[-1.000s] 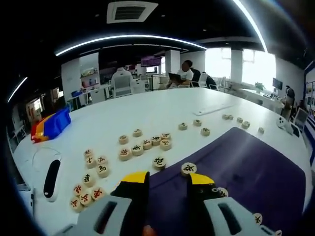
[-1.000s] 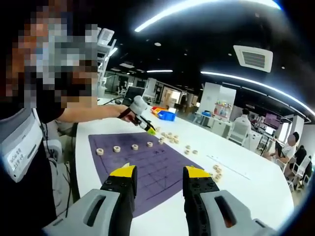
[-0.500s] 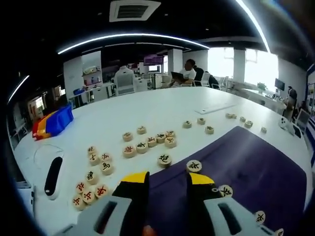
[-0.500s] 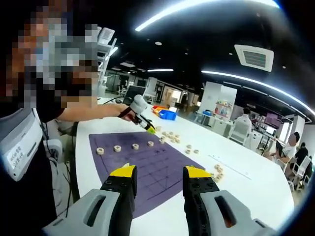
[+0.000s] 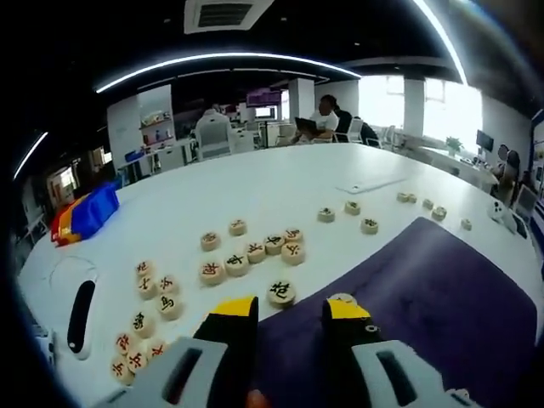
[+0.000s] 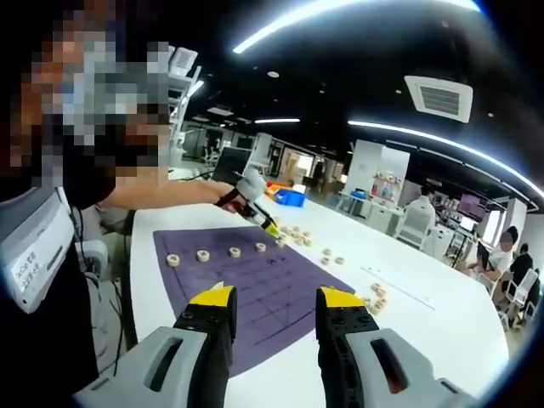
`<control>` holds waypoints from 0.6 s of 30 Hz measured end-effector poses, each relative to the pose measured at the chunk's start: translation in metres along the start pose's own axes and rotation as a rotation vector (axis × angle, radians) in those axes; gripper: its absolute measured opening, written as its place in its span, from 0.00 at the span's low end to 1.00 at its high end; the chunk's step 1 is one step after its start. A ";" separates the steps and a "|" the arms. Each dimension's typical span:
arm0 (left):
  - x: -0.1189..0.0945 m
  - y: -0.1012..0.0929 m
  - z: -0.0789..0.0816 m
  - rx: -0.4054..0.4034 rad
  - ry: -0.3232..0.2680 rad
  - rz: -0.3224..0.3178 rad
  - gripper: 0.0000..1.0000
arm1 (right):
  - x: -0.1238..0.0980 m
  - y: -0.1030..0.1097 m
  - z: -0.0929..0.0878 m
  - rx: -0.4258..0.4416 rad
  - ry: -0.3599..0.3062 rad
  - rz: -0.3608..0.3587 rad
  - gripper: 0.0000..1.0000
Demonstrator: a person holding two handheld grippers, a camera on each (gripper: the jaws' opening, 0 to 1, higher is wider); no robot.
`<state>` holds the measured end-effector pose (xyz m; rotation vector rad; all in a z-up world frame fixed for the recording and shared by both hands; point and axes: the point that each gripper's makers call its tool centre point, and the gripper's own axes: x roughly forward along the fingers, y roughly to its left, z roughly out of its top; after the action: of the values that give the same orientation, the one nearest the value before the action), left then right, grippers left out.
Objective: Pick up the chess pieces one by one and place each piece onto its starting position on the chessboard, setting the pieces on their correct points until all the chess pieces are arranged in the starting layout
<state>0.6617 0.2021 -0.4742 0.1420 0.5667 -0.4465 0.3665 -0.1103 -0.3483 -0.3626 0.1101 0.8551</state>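
In the left gripper view my left gripper [image 5: 289, 311] stands open, nothing between its yellow-tipped jaws, low over the near edge of the purple chessboard mat [image 5: 433, 289]. A round wooden piece [image 5: 281, 292] lies just ahead of the gap, and another piece [image 5: 341, 299] peeks from behind the right jaw. More loose pieces [image 5: 246, 252] lie in clusters on the white table. In the right gripper view my right gripper [image 6: 274, 297] is open above the mat [image 6: 263, 285]. A row of several pieces [image 6: 202, 255] sits on the mat, and the left gripper [image 6: 255, 211] hovers beyond it.
Blue and red bins [image 5: 83, 219] stand at the table's far left, with a black oblong device [image 5: 78, 308] nearer. More scattered pieces [image 5: 347, 207] and a white strip [image 5: 370, 183] lie further out. A person [image 6: 51, 221] stands close at the left. People sit at the far end of the table.
The left gripper has moved forward over the mat's edge, so the nearest pieces now lie right at its jaw tips. The right gripper has held still.
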 end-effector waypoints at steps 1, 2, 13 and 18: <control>0.003 0.000 0.001 -0.006 -0.001 -0.005 0.32 | 0.000 0.000 0.000 0.000 0.000 0.001 0.38; 0.007 -0.002 0.002 -0.028 -0.004 -0.024 0.32 | 0.000 0.000 0.000 0.000 0.000 0.002 0.38; 0.028 0.008 -0.006 -0.004 0.039 0.036 0.20 | 0.001 -0.002 -0.001 0.004 0.002 -0.001 0.38; 0.020 0.007 0.001 0.084 0.000 0.052 0.19 | 0.002 -0.001 -0.001 0.003 0.004 0.003 0.38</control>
<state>0.6805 0.2001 -0.4841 0.2360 0.5430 -0.4198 0.3690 -0.1099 -0.3492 -0.3614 0.1158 0.8570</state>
